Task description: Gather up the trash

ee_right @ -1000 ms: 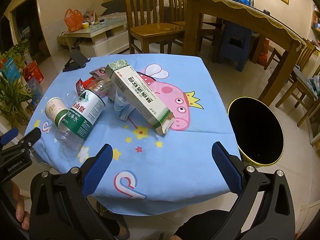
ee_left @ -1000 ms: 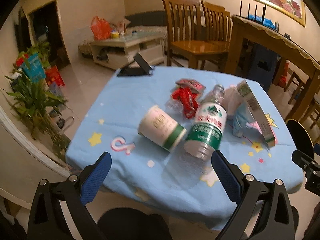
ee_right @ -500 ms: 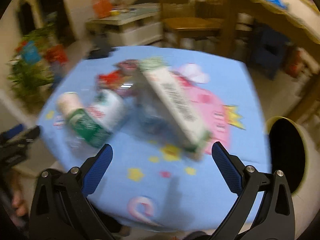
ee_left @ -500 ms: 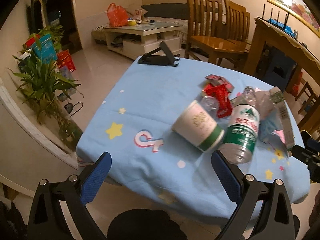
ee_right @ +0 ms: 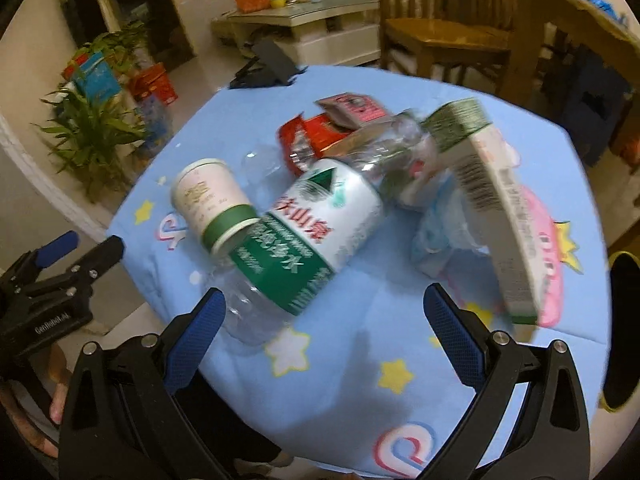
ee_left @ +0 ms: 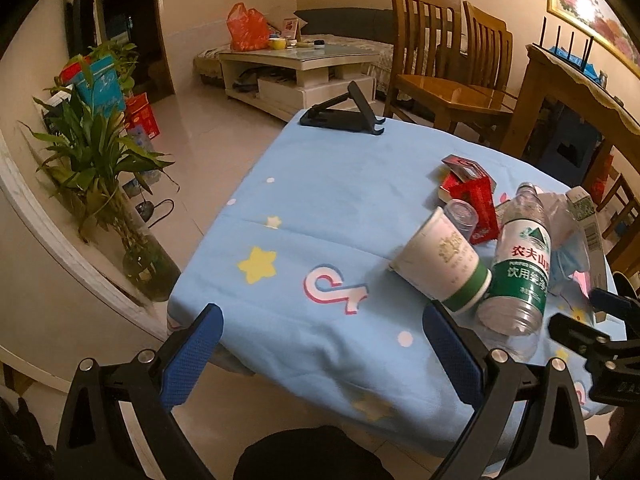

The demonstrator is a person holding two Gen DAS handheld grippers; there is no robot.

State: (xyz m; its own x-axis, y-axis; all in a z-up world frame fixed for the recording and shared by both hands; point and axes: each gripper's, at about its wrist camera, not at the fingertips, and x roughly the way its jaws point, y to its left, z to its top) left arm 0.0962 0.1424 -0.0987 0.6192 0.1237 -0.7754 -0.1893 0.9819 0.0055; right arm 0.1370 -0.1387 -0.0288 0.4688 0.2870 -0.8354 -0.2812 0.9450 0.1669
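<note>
Trash lies on a blue tablecloth (ee_left: 328,208): a clear water bottle (ee_right: 312,232) with a green-white label on its side, a white paper cup (ee_right: 212,204) with a green band beside it, red wrappers (ee_right: 320,132), a long white-green carton (ee_right: 496,208) and a crumpled blue mask (ee_right: 440,240). My right gripper (ee_right: 324,340) is open and empty, just in front of the bottle's base. My left gripper (ee_left: 320,352) is open and empty at the table's near left edge, left of the cup (ee_left: 440,264) and bottle (ee_left: 520,272).
A black bin with a yellow rim (ee_right: 620,320) stands on the floor at the right. A black phone stand (ee_left: 344,116) sits at the table's far edge. A potted plant (ee_left: 96,168), a coffee table (ee_left: 296,68), wooden chairs (ee_left: 440,60) and a dining table (ee_left: 580,80) surround it.
My right gripper has swung left and moved closer to the bottle and cup. My left gripper has shifted left, so the trash now sits at the right of its view.
</note>
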